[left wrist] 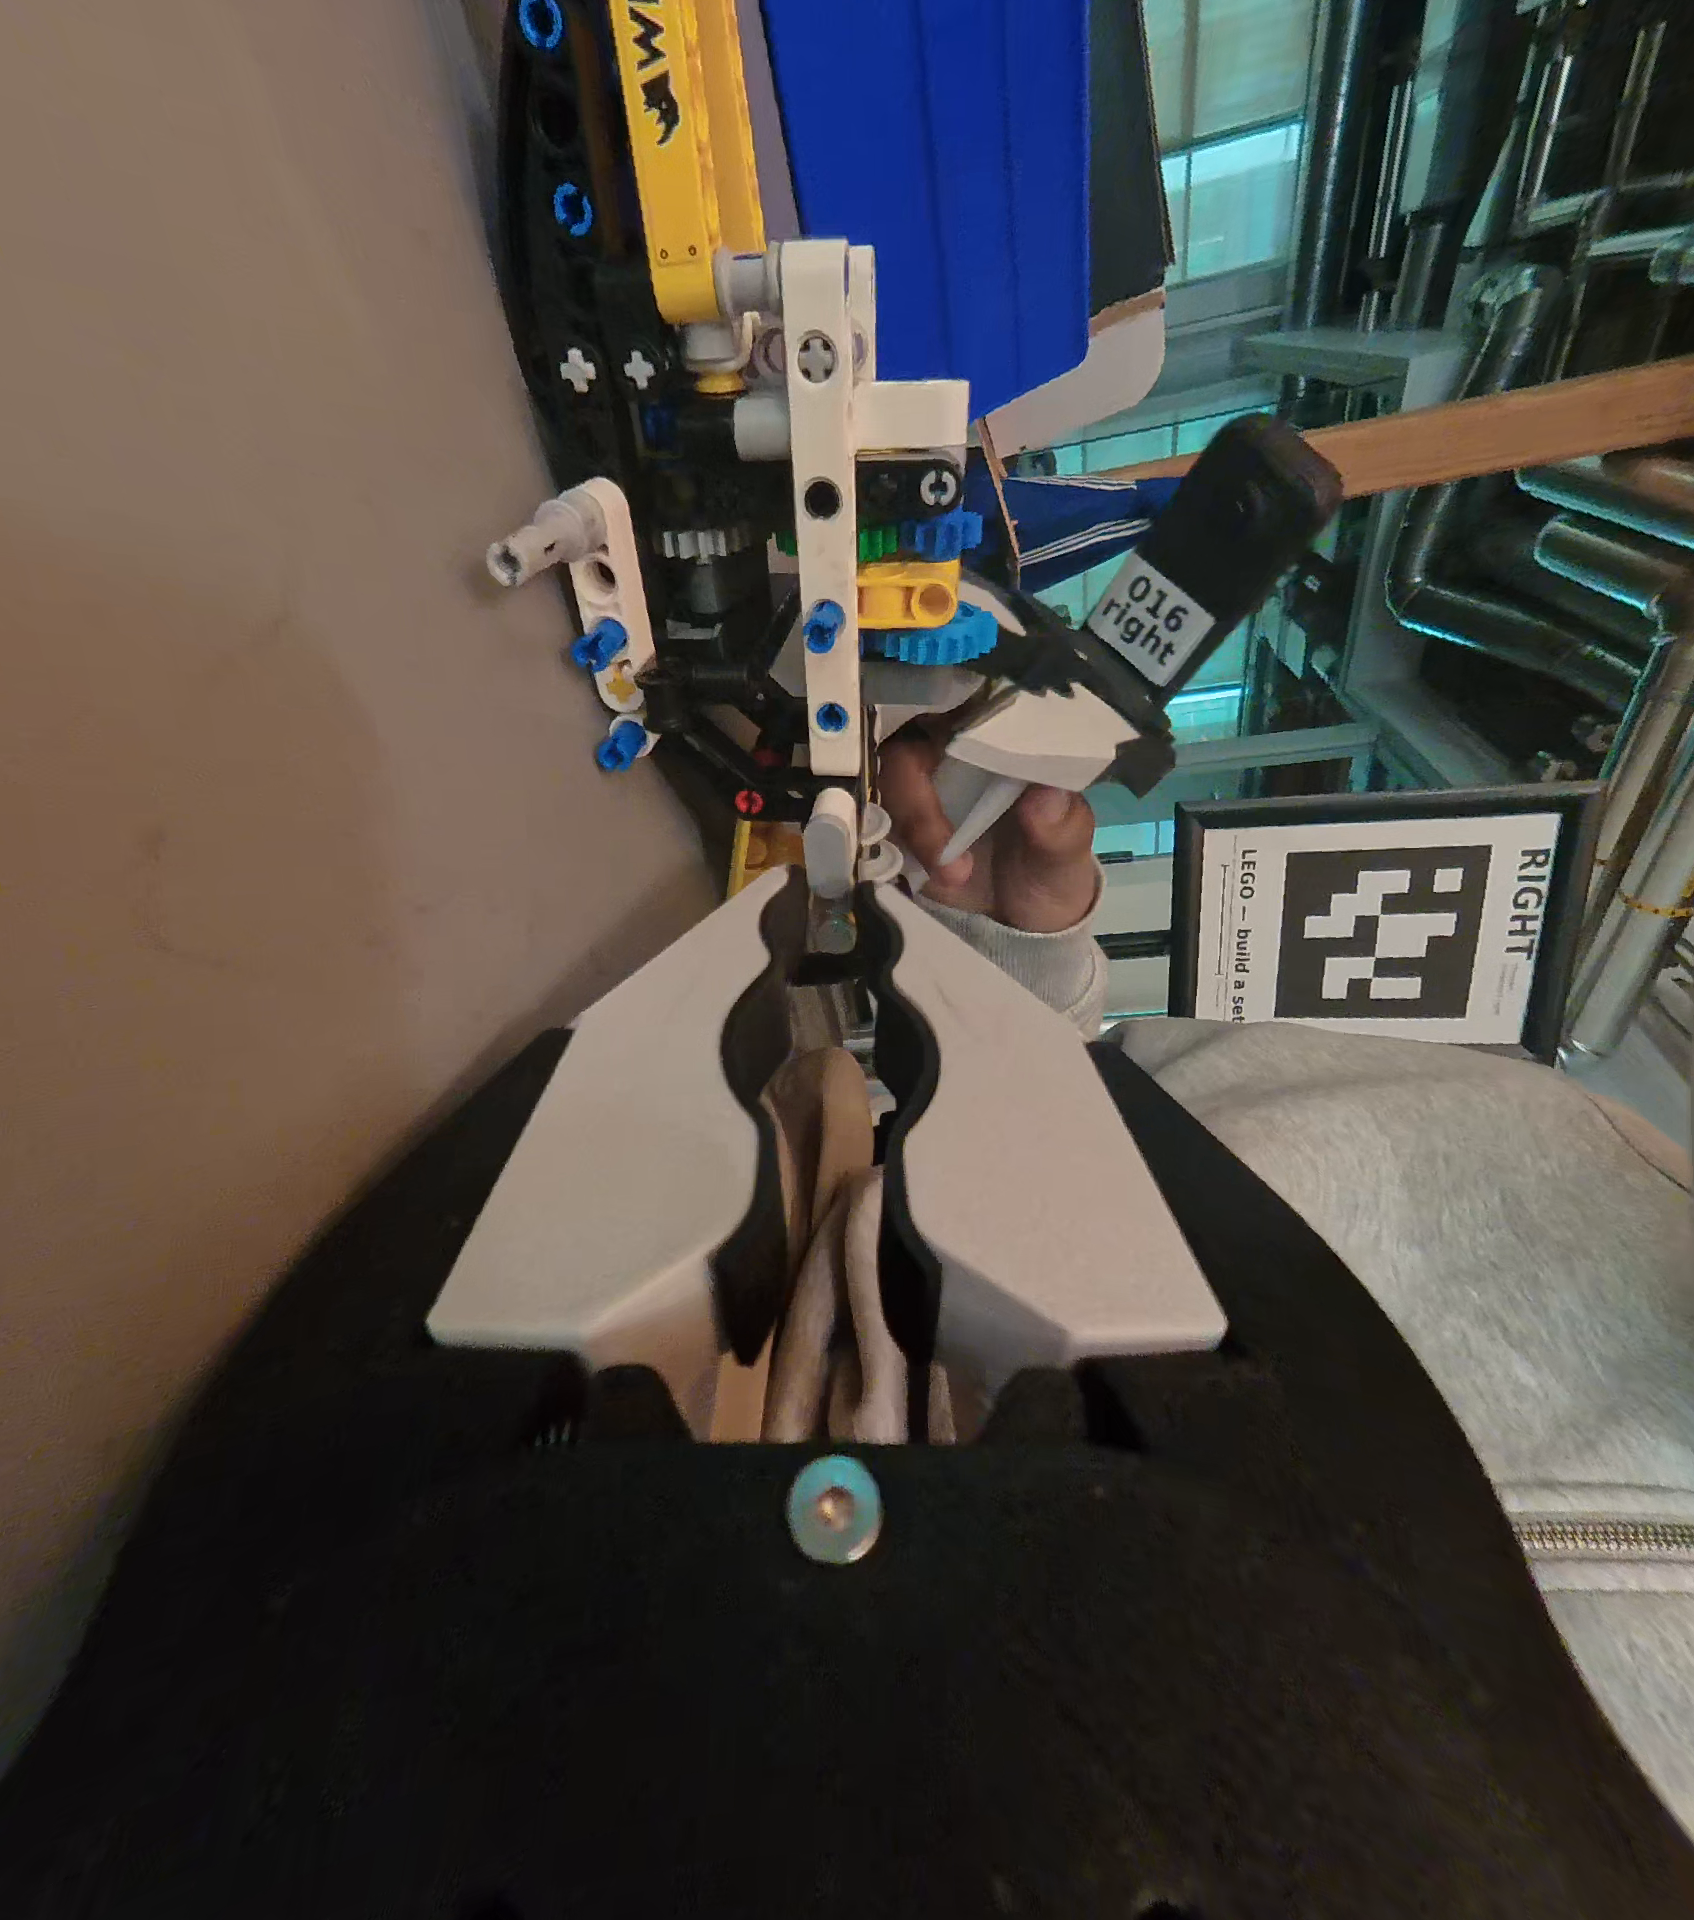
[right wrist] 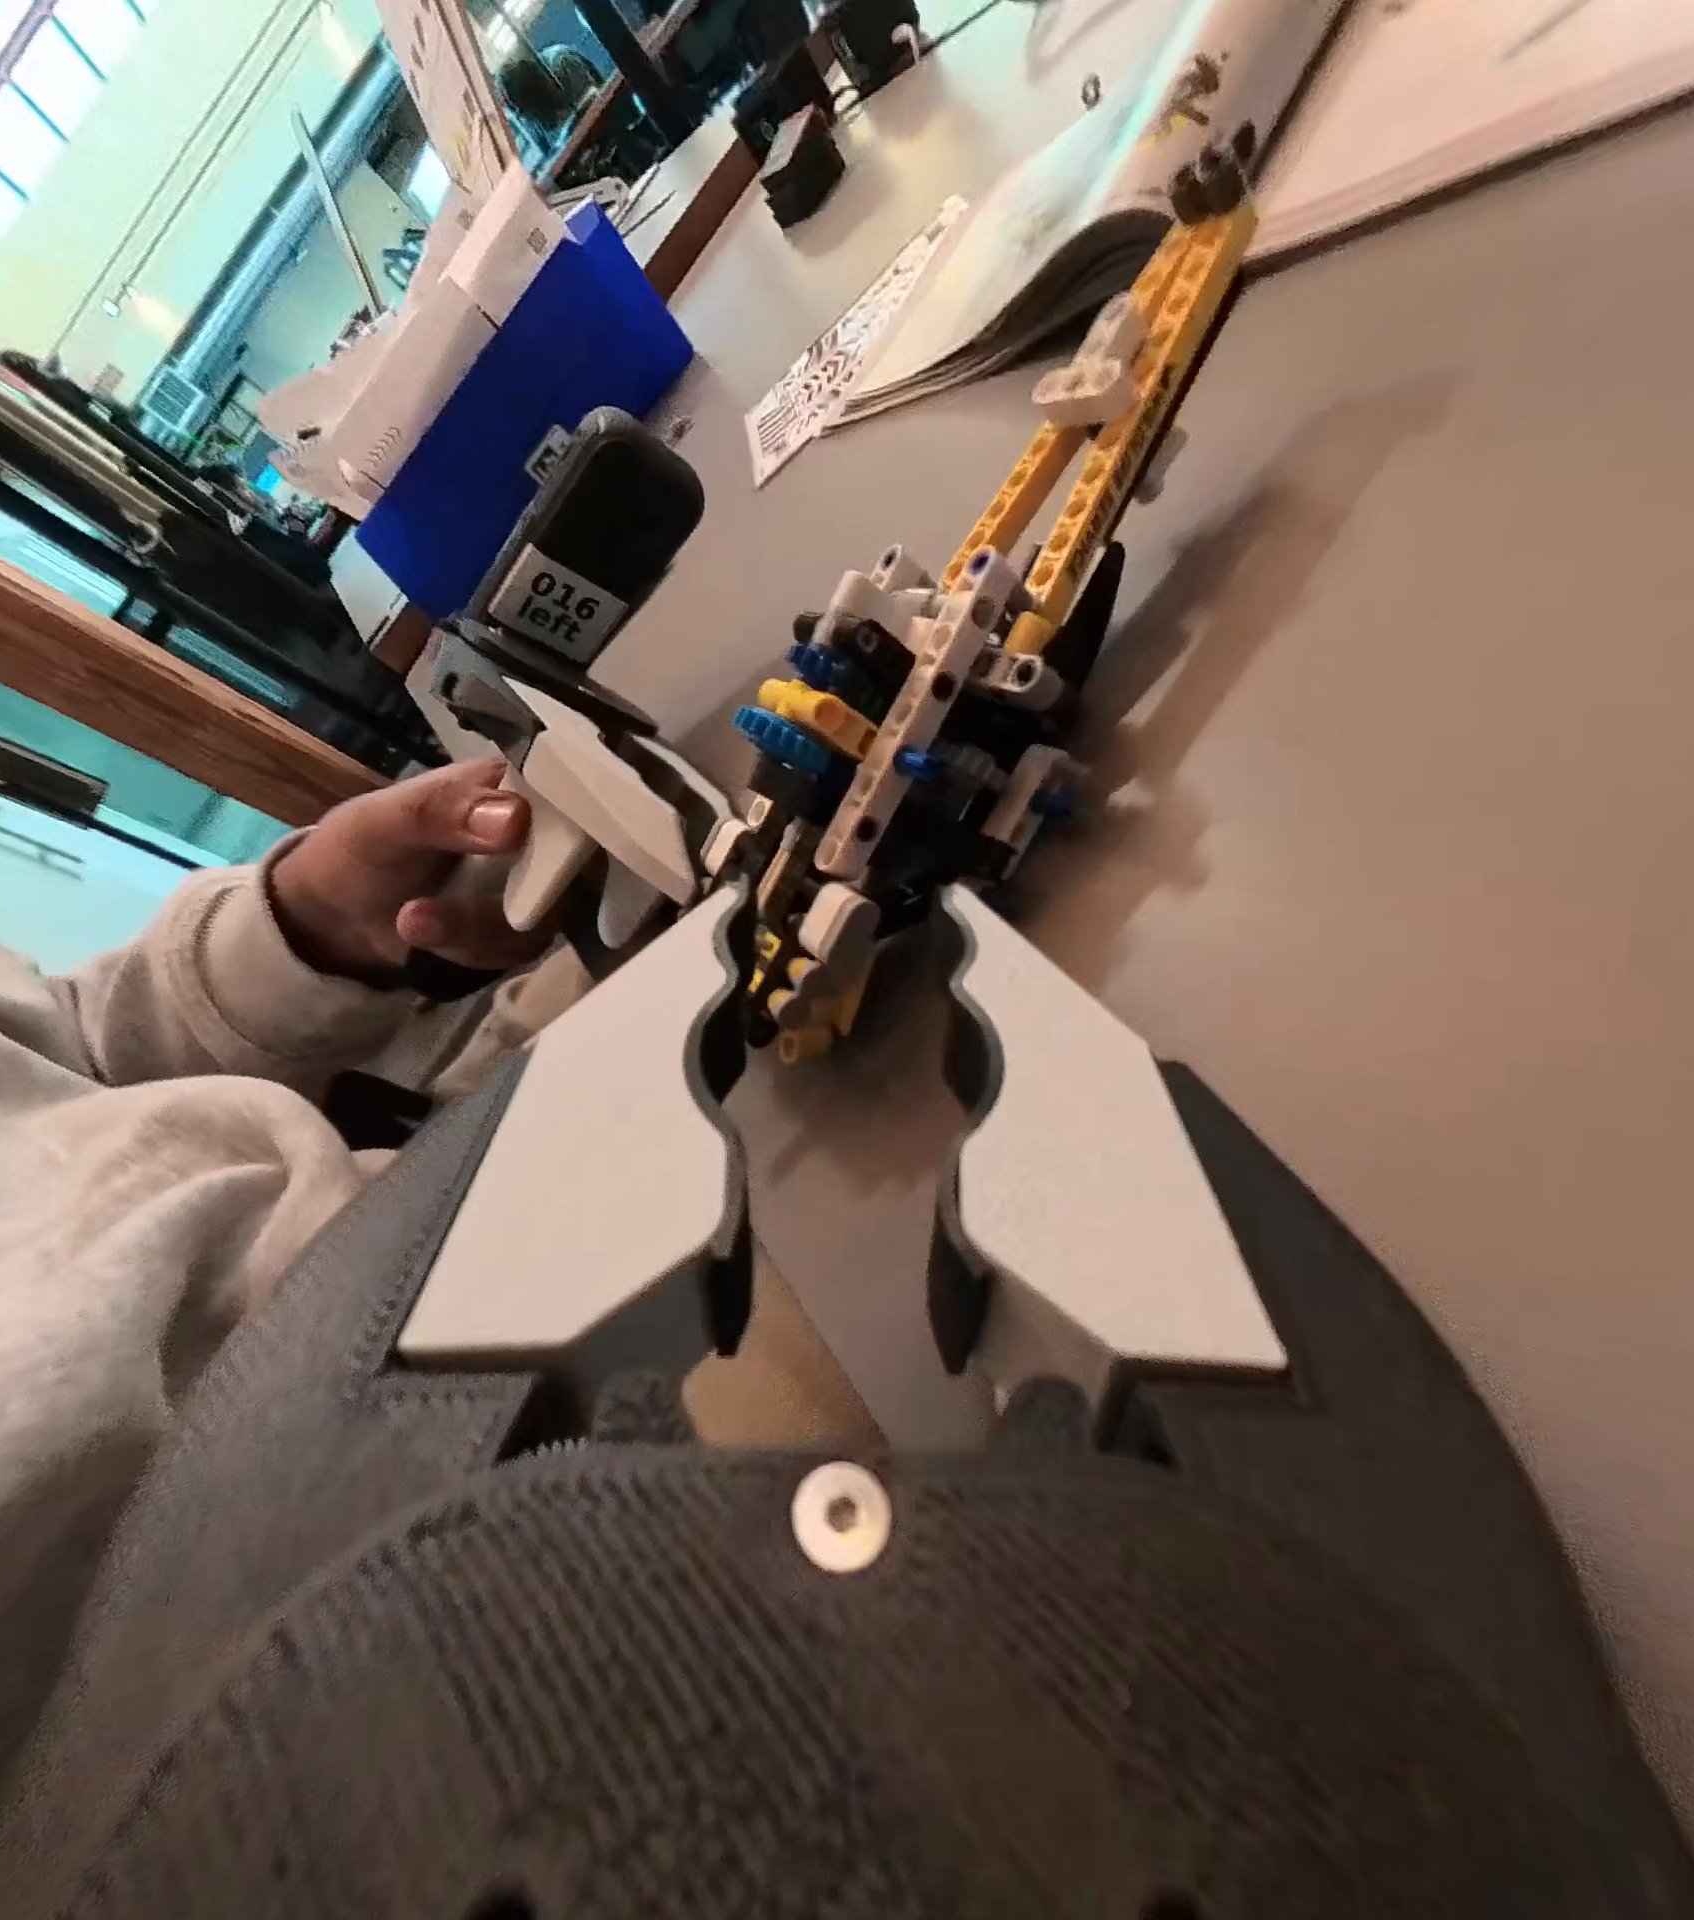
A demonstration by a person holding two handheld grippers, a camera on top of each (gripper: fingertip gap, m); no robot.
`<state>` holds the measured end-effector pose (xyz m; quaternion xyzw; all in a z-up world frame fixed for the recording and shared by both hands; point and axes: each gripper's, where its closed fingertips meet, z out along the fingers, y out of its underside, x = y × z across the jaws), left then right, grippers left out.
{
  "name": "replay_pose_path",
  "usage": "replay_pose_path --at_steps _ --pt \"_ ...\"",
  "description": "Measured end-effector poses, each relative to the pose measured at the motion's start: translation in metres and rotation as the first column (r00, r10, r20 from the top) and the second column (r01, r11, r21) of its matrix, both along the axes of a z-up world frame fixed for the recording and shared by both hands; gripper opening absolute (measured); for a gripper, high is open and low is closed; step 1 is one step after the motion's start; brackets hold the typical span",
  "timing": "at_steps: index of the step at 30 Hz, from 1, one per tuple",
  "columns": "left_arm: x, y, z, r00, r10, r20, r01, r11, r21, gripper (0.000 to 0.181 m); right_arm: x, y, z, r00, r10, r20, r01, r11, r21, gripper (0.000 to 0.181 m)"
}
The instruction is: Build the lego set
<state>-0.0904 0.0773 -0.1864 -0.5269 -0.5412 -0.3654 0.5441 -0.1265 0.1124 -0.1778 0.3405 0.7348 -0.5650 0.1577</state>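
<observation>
Left gripper (left wrist: 835,902) nearly together, tips pinching a small white piece at the near end of the lego model (left wrist: 822,499). Right gripper (right wrist: 848,909) spread wide, fingers straddling the model's near end; contact with the bricks hard to judge, seemingly none. Model resting on the beige table (right wrist: 1445,831), yellow boom (right wrist: 1113,416) reaching away toward an open instruction booklet (right wrist: 1051,270) and touching or nearly touching its edge. Bare tabletop on the model's far side, open room there. Tight on the other side: both tools and a hand (right wrist: 417,862) crowded close. Blue box (right wrist: 521,384) upright beyond the model near the table's edge, contents not visible. Framed marker card (left wrist: 1362,920) standing behind the right tool.
</observation>
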Motion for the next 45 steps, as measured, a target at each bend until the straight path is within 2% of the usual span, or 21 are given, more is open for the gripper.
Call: replay_pose_path --at_steps 4,6,9,12,18,24,29,31,32,36,40,41,45 --pt "-0.001 0.0 0.0 1.0 0.003 0.003 -0.003 1.0 0.003 0.006 -0.001 -0.001 -0.009 0.99 0.013 0.14 -0.015 1.0 0.016 0.031" --pt "-0.002 -0.001 0.001 1.0 0.014 0.003 -0.014 1.0 0.012 0.005 0.002 -0.003 -0.01 0.974 0.057 0.218 -0.059 0.998 0.002 0.031" --pt "-0.002 -0.002 0.003 1.0 0.013 0.008 -0.013 1.0 0.026 0.006 0.008 -0.008 -0.004 0.922 0.147 0.358 -0.119 0.988 -0.099 0.028" --pt "-0.001 -0.001 0.004 1.0 0.003 -0.002 -0.003 1.0 0.026 0.005 0.008 -0.014 0.0 0.875 0.189 0.446 -0.124 0.978 -0.17 0.028" --pt "-0.002 -0.004 0.01 0.999 0.023 -0.028 -0.021 0.998 0.059 0.004 0.009 -0.019 -0.007 0.868 0.188 0.459 -0.157 0.982 -0.107 0.03" --pt "-0.006 -0.011 0.02 0.997 0.062 -0.041 -0.056 0.99 0.13 0.005 0.016 -0.022 -0.002 0.792 0.247 0.558 -0.152 0.966 -0.211 0.029" --pt "-0.007 -0.013 0.024 0.997 0.067 -0.039 -0.059 0.985 0.163 0.005 0.017 -0.023 -0.003 0.784 0.242 0.572 -0.131 0.965 -0.228 0.022" --pt "-0.007 -0.014 0.026 0.997 0.069 -0.035 -0.062 0.981 0.182 0.004 0.018 -0.025 -0.002 0.779 0.247 0.577 -0.13 0.963 -0.236 0.025" --pt "-0.007 -0.014 0.026 0.997 0.069 -0.032 -0.062 0.981 0.183 0.004 0.019 -0.027 -0.001 0.77 0.251 0.586 -0.126 0.961 -0.246 0.03" --pt "-0.006 -0.013 0.024 0.997 0.064 -0.038 -0.057 0.984 0.167 0.005 0.017 -0.028 -0.002 0.772 0.23 0.592 -0.096 0.964 -0.25 0.032" --pt "-0.006 -0.012 0.023 0.997 0.061 -0.046 -0.054 0.987 0.153 0.005 0.008 -0.024 0.001 0.775 0.209 0.596 -0.038 0.957 -0.286 0.022" --pt "-0.007 -0.012 0.022 0.997 0.066 -0.042 -0.059 0.987 0.148 0.005 0.008 -0.023 0.003 0.778 0.214 0.59 -0.038 0.955 -0.295 0.015" --pt "-0.005 -0.01 0.019 0.997 0.055 -0.049 -0.048 0.991 0.121 0.004 0.011 -0.022 0.002 0.78 0.22 0.586 -0.05 0.955 -0.292 0.019"
